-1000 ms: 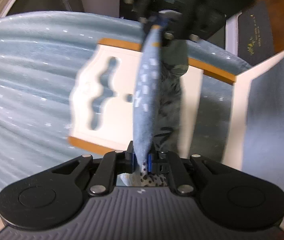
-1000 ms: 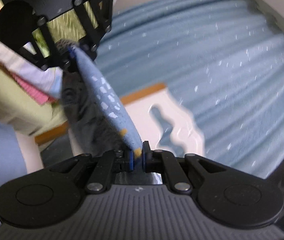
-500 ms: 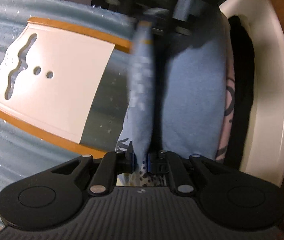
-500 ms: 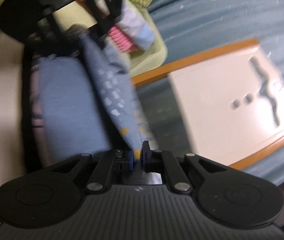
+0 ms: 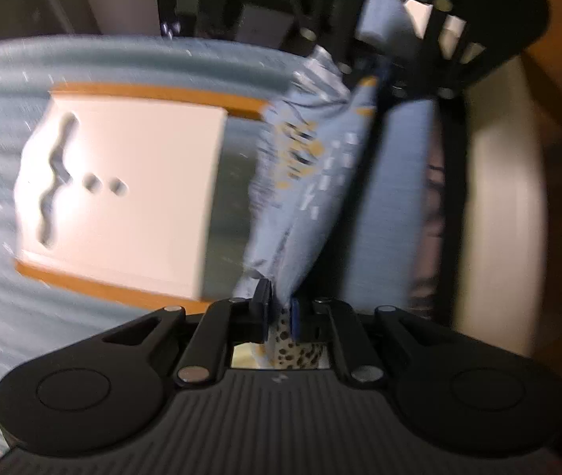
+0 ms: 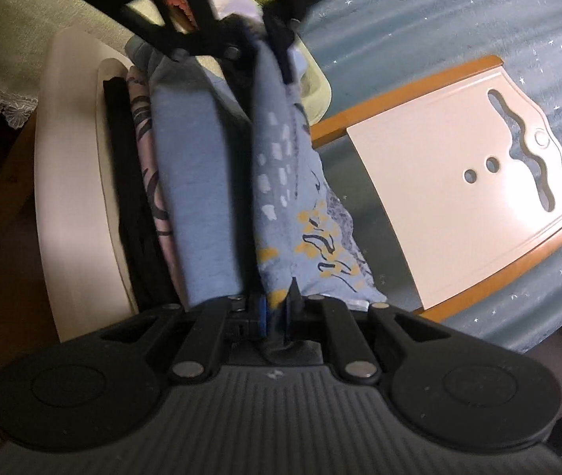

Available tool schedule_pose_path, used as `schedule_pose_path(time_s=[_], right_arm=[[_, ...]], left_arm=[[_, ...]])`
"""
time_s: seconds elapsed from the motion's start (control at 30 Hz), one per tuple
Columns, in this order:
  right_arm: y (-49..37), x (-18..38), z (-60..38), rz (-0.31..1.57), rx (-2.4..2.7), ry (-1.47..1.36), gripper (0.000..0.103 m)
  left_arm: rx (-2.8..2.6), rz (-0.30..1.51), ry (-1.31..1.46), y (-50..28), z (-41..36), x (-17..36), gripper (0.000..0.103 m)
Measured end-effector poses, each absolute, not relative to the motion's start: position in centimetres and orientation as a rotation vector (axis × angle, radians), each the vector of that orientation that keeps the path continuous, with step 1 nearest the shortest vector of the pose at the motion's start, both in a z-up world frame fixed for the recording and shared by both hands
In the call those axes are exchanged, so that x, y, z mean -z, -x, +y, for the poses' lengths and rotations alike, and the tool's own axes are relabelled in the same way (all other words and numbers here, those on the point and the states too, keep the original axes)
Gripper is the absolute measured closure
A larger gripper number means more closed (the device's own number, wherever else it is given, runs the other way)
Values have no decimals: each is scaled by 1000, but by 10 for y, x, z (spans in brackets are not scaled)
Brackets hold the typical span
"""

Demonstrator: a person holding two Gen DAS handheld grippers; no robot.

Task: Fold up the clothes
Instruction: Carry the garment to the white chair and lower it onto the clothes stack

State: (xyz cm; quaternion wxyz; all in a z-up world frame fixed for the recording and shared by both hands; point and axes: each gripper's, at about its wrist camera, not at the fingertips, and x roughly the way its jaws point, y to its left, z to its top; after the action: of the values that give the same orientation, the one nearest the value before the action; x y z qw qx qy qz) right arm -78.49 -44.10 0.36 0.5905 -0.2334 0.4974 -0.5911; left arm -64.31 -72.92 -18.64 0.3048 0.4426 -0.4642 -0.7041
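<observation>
Left gripper (image 5: 279,310) and right gripper (image 6: 275,312) each pinched tight on opposite ends of folded patterned garment (image 6: 281,182), keeping fold flat, upright beside standing clothes (image 6: 190,182) in white basket (image 6: 71,182); folding board (image 6: 458,174) on bedspread (image 6: 439,12).

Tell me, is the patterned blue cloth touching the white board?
Cannot tell. In the right wrist view the patterned blue cloth overlaps the white board's edge, but no contact or gap shows plainly.

Folded blue patterned garment (image 6: 281,206), upright
</observation>
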Motion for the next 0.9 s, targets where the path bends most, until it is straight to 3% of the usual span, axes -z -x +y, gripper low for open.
schedule_pose_path(time_s=[0.43, 0.57, 0.9], right_arm=[[769, -12, -430, 1273, 1339, 662, 94], [768, -39, -426, 1188, 1420, 685, 96], [766, -13, -418, 1262, 1352, 663, 94]], left_arm=[[1847, -1225, -1051, 635, -718, 195, 97], [1840, -1221, -1004, 633, -714, 194, 99], [1907, -1193, -1076, 636, -711, 219, 100]])
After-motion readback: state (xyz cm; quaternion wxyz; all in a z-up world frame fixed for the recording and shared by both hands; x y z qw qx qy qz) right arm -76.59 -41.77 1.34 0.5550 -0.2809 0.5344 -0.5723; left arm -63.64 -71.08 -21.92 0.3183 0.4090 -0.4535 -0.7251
